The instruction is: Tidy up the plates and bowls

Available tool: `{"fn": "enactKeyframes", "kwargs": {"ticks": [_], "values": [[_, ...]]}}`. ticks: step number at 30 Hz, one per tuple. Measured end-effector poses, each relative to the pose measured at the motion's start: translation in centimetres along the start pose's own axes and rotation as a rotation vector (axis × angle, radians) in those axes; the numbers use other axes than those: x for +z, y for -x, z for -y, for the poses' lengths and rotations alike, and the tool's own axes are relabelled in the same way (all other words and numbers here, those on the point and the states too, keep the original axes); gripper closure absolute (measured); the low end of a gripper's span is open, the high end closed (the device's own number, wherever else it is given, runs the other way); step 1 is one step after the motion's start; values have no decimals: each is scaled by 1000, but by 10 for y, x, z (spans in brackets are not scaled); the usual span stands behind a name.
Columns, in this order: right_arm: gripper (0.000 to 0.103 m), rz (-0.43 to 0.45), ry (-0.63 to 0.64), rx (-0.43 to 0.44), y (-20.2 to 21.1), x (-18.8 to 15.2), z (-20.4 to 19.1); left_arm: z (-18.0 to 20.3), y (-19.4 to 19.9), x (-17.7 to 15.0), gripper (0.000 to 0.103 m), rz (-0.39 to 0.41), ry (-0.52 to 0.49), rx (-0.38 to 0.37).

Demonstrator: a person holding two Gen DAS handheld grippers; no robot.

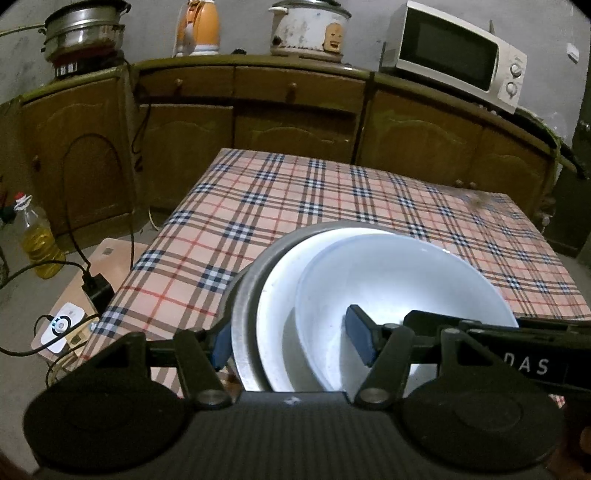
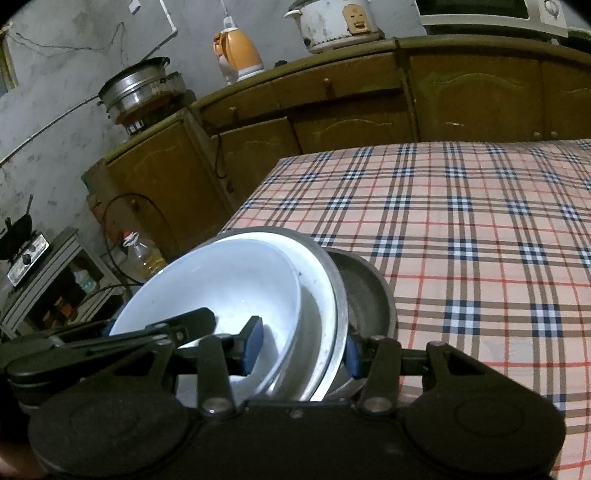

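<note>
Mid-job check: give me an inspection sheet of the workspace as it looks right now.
Surface: table under a checked cloth, otherwise bare.
Job's things: white bowl nested in a white plate, inside a metal dish; a second metal dish beneath.
Clutter: nothing seen on the table.
Grippers: left gripper and right gripper each clamp the stack's rim from opposite sides.
Cables: black leads and a charger on the floor.
Surroundings: wooden cabinets with microwave, rice cooker, kettle, steel pot; oil bottle on the floor.
</note>
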State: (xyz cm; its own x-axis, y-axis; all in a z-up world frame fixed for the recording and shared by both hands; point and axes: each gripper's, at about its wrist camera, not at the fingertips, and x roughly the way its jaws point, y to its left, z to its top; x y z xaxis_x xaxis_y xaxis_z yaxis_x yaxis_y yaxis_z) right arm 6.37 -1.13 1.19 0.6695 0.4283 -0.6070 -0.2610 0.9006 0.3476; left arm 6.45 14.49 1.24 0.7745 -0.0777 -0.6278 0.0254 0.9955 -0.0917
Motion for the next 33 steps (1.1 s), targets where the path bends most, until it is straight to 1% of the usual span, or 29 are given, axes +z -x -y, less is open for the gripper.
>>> {"fn": "enactKeyframes", "kwargs": {"ticks": [9,33], "values": [[48,-12,-5,0,-12,-3,-1,-5,-8,-1,39,-15,-1,2],[48,-21,-19,-4,-21,-7,4,-6,-17,-3,39,-27,-9,-1]]}}
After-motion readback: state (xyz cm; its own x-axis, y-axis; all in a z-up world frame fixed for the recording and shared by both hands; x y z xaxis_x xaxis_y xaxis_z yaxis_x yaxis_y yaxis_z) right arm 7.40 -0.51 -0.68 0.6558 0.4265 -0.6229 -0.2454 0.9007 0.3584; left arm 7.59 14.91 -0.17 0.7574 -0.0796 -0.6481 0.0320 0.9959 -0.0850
